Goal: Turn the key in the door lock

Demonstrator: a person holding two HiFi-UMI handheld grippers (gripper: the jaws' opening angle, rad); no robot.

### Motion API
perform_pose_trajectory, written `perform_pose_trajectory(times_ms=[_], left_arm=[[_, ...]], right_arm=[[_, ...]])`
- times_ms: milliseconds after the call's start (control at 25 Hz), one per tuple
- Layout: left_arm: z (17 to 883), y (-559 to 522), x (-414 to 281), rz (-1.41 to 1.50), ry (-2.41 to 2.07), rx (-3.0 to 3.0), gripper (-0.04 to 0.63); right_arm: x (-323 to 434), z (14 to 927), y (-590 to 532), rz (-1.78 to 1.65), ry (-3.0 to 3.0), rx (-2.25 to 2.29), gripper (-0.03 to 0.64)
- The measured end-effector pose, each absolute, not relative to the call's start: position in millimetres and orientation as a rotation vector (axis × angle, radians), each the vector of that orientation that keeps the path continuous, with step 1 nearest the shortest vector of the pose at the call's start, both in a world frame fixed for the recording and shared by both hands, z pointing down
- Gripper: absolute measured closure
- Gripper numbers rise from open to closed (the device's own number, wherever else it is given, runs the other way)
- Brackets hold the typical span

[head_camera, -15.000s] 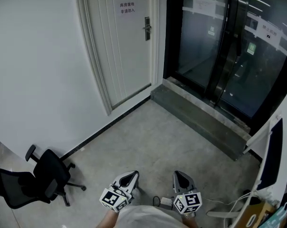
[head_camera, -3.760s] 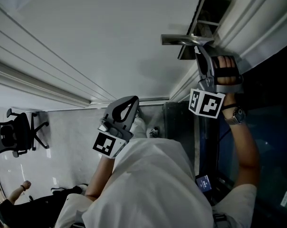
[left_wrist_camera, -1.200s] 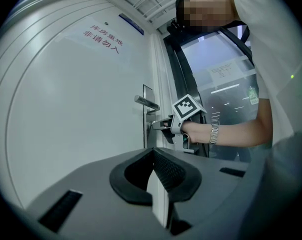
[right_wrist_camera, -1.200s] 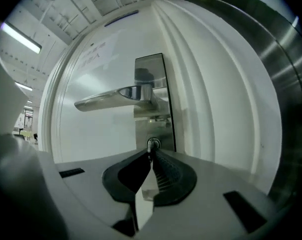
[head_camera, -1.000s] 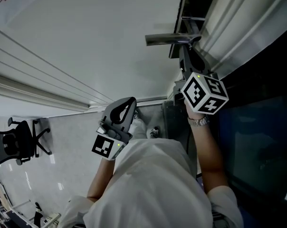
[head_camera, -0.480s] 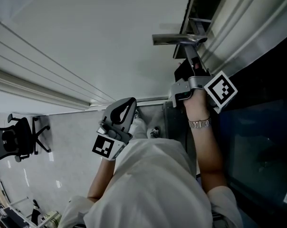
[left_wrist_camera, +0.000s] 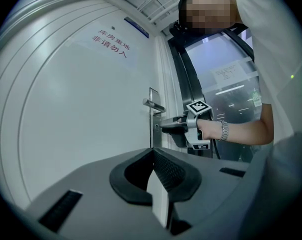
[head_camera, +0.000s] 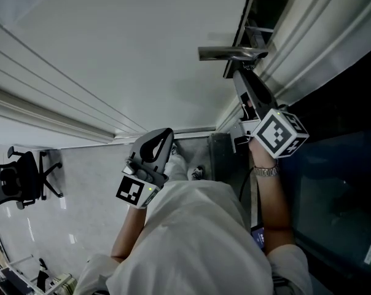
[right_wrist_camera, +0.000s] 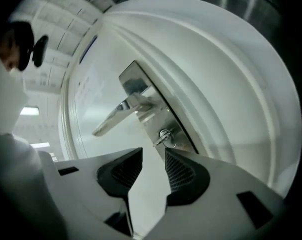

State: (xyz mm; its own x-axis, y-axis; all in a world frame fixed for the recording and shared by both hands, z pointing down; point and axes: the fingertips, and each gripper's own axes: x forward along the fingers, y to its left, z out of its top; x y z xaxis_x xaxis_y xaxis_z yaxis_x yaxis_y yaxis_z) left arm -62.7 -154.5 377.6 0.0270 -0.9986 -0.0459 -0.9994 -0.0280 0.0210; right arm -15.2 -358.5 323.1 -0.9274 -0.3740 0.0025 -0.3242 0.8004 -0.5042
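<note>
The white door (head_camera: pixel 112 54) fills the head view's upper left. The left gripper (left_wrist_camera: pixel 152 153), low centre, is closed on nothing. The right gripper (right_wrist_camera: pixel 153 152) has just been opening, its jaws apart and empty. Just beyond their tips, mid-frame under the handle (right_wrist_camera: pixel 113 120), the key (right_wrist_camera: pixel 162 136) sits in the lock (right_wrist_camera: pixel 166 132).

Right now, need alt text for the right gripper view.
The right gripper, jaws apart and just opened with nothing between them, points at a key sitting in the steel lock plate of a white door. Above the key, a metal lever handle juts left from the plate.
</note>
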Motion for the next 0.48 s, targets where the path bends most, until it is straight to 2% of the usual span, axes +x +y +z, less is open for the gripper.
perform_pose_trajectory(times_ms=[240,480], left_arm=[[378,-156,-60,0.07,2.162,-2.256,0.592],[381,-155,-55,0.055,2.15,-2.261,0.592]], right_arm=[[-5,336,-361,0.168,3.25,-0.848,0.494],[-7,321,-364,0.981,3.211,-1.013,0.494]])
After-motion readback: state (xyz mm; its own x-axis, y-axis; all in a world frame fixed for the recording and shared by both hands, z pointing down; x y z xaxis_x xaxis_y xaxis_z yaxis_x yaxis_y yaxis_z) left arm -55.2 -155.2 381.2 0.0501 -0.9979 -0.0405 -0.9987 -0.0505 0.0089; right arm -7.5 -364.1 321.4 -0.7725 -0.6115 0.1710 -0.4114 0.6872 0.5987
